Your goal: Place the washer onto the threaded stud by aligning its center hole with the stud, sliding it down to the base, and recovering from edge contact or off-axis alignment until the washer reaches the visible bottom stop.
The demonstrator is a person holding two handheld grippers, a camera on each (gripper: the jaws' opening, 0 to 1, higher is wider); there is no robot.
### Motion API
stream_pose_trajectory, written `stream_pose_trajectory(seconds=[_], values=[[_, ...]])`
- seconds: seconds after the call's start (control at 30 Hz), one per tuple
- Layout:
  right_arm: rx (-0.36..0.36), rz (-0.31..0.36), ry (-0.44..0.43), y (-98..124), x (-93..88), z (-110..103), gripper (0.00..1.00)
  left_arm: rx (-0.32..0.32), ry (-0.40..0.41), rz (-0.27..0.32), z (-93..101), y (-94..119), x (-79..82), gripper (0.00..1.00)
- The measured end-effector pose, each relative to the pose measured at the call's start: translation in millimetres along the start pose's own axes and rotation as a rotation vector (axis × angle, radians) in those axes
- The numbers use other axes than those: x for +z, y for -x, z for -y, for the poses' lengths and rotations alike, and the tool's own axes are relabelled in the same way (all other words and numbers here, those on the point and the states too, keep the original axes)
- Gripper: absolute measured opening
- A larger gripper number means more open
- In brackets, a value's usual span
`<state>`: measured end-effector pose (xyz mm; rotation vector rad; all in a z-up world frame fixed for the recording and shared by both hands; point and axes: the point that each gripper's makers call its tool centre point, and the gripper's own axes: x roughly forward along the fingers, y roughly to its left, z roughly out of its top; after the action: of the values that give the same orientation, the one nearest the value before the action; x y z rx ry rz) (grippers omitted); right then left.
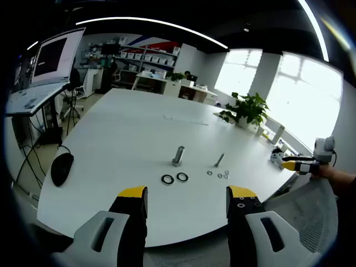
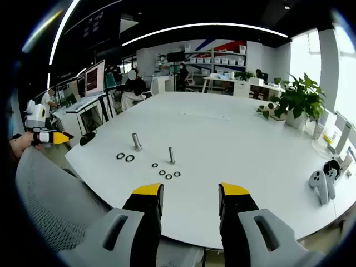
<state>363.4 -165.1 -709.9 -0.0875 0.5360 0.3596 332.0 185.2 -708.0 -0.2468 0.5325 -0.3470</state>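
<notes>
Both grippers hang back from the table's near edge here, and both stand wide apart with nothing between the jaws: the left gripper [image 1: 187, 201] shows black fingers with yellow tips on grey bodies, and the right gripper [image 2: 191, 198] looks the same, touching nothing. Out on the white table [image 1: 128, 128], smooth and matte with a rounded edge, a short thick metal stud [image 1: 178, 155] stands upright, shiny and cylindrical. Just in front of it lie two dark flat rings [image 1: 174, 178], side by side, flat on the surface and apart from the stud. Off to the side stands a thinner threaded stud [image 2: 172, 155], upright, and the small washers [image 2: 166, 172] lie scattered near its foot, tiny silver rings, none on the stud. From the right gripper view, a grey mesh chair back [image 2: 53, 206] fills the lower side, and the other gripper appears past it with a hand on it. A black mouse [image 1: 62, 167] sits near the table's edge, and a white controller [image 2: 321, 184] lies far across the table from the parts. Potted plants [image 1: 247, 108] stand on the table's window side, bright windows behind. Monitors [image 1: 55, 55], shelves and curved ceiling light strips round out the office, with people seated at desks in the distance.
</notes>
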Motion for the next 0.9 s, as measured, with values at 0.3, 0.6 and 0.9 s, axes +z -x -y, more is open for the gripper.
stream_pose_trajectory(seconds=[0.3, 0.6, 0.9], values=[[-0.008, -0.008, 0.002, -0.7, -2.5, 3.0, 0.41, 0.0, 0.001, 0.002, 0.1, -0.1, 0.2, 0.56], [-0.008, -0.006, 0.002, -0.6, -2.2, 2.5, 0.41, 0.0, 0.004, 0.004, -0.5, 0.0, 0.5, 0.56], [-0.005, -0.009, 0.001, 0.2, -1.4, -0.3, 0.41, -0.002, 0.002, 0.0, -0.1, -0.3, 0.2, 0.56]])
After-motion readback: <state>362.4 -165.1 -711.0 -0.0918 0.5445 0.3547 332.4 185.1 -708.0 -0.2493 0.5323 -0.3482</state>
